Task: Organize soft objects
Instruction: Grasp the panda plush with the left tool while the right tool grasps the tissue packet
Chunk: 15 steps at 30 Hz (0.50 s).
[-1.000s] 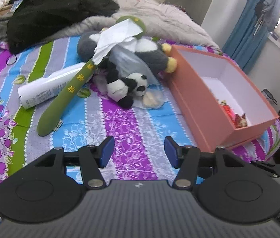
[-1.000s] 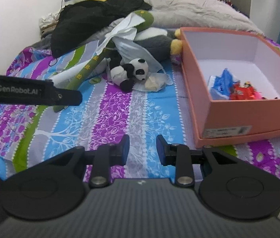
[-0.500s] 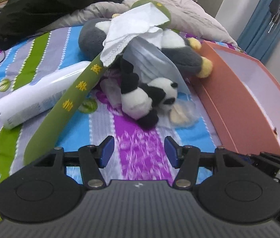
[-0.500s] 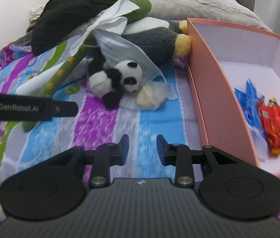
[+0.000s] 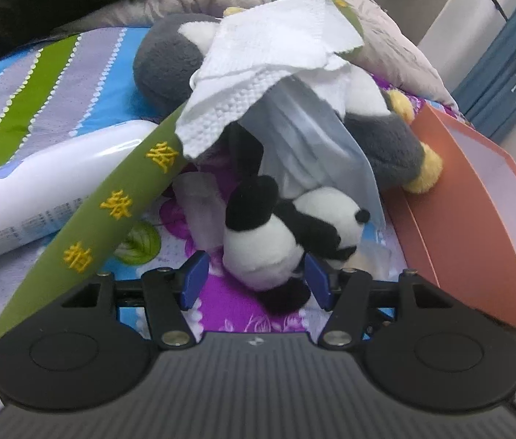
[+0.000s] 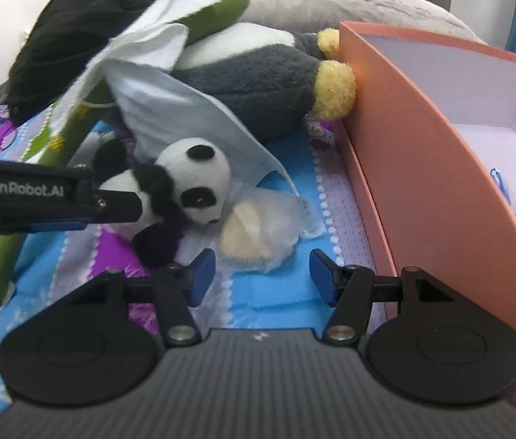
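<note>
Left wrist view. My left gripper (image 5: 256, 280): jaws apart, opened a touch wider just now, the small panda plush (image 5: 287, 237) between the pads, its rump low in the gap; whether the right pad touches it I cannot tell. Behind the panda: pale blue face mask (image 5: 309, 146), white paper towel (image 5: 276, 58), grey plush toy (image 5: 385, 135). Left of the panda: green plush stick (image 5: 111, 219), white bottle (image 5: 38, 190). Right of the panda: orange box (image 5: 459, 219).

Right wrist view. My right gripper (image 6: 258, 274): jaws have just been widening, now apart, holding nothing; a clear-wrapped bun (image 6: 258, 234) lies just beyond the pads, touching the panda's (image 6: 188, 183) right side. Right of the panda, the box (image 6: 422, 183).
</note>
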### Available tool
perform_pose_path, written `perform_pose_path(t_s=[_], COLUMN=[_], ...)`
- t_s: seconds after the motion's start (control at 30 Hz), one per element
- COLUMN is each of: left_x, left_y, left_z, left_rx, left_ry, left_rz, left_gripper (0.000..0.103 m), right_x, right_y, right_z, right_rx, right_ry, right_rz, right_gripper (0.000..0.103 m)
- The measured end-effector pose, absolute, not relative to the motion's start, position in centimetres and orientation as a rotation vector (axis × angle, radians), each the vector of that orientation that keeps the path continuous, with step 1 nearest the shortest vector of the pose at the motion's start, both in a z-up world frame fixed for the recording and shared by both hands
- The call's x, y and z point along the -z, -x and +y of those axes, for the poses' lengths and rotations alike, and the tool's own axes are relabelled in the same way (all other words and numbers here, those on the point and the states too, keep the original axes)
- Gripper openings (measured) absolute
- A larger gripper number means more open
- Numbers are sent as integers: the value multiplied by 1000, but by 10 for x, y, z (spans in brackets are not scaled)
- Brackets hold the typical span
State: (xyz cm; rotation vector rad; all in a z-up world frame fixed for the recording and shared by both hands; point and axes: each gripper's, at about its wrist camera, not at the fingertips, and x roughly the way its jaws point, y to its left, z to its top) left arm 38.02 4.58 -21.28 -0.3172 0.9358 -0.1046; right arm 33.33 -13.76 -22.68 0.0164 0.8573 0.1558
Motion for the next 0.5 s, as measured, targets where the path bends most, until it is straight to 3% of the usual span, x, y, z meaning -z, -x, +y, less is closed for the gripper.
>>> perform_pose_path(t_s=[0.07,0.23,0.3,0.5], left_x=[217,222,221,213], left_y=[-386,-393,-393,-381], left_z=[44,45,46,45], left_rx=[91,94,107,105], left_ry=[322,364,378,364], left_rz=[941,940,942,947], left_gripper=[64,62,46,38], right_x=[230,236,236,231], right_y=[-340,-349,-347,-334], right_z=[-139,-140,-141,-145], right_rx=[-163,-171,-167,-186], right_ry=[-35,-57,-49,-48], right_rz=[868,901,900,901], right_gripper=[58,32,18,12])
